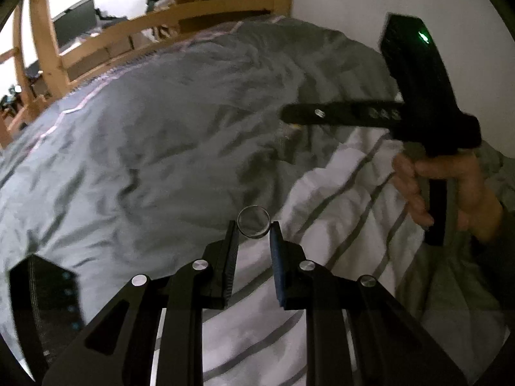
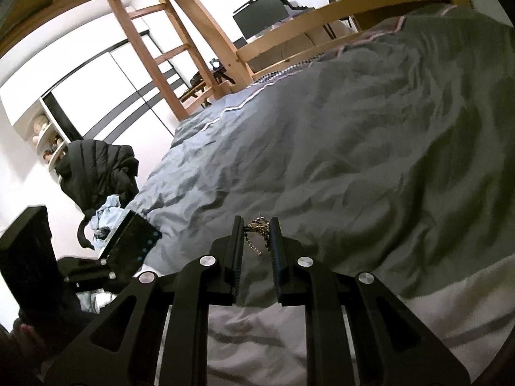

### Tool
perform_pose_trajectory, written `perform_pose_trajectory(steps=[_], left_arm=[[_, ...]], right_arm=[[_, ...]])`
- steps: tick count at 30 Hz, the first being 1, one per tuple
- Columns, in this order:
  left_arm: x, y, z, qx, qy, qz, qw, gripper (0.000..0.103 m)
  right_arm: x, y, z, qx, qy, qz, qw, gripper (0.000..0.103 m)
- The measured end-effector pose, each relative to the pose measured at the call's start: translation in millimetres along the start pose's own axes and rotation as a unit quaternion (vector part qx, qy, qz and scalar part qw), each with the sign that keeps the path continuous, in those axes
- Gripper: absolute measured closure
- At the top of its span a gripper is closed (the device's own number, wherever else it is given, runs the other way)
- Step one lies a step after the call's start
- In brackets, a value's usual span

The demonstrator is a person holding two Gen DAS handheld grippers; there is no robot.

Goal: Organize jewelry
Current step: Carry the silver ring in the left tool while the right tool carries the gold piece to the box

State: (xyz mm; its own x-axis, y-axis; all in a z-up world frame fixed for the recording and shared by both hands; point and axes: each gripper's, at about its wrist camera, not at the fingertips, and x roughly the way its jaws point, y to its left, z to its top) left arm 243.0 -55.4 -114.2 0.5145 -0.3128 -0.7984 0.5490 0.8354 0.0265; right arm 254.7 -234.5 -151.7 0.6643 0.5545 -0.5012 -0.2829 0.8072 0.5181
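Observation:
In the left wrist view my left gripper (image 1: pixel 253 226) is shut on a silver ring (image 1: pixel 253 225), held upright between the fingertips above the bed. In the right wrist view my right gripper (image 2: pixel 256 225) is shut on a bunched gold chain (image 2: pixel 257 227); a short length hangs down between the fingers. The right gripper (image 1: pixel 415 109) also shows in the left wrist view, held up at the right in a hand. The left gripper's body (image 2: pixel 128 244) shows at the left of the right wrist view.
A rumpled grey duvet (image 1: pixel 167 148) covers the bed, with a white striped sheet (image 1: pixel 341 193) nearer me. A wooden bed frame (image 1: pixel 106 41) and ladder (image 2: pixel 161 48) stand behind. A black jacket (image 2: pixel 96 173) hangs beside the bed at the left.

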Motion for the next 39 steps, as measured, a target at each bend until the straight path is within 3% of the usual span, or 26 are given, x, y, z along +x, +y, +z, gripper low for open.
perform_pose_trajectory(steps=[7,13,24,39], left_arm=[[-48,26,-2,-0.028,-0.039,0.023,0.9986,0.084],[-88,47,-27,-0.043,-0.056,0.041,0.9966,0.084],[-133,100,-58,-0.093,-0.101,0.069,0.9881,0.084],[-158,176,-121,-0.155,-0.083,0.107,0.9785,0.084]], right_arm=[[-14,38,-7,-0.028,0.011,0.001,1.000,0.087],[-27,77,-9,-0.065,-0.002,0.006,0.998,0.087],[-13,143,-9,-0.085,0.011,0.041,0.995,0.087],[54,255,0,-0.124,0.026,0.120,0.985,0.087]])
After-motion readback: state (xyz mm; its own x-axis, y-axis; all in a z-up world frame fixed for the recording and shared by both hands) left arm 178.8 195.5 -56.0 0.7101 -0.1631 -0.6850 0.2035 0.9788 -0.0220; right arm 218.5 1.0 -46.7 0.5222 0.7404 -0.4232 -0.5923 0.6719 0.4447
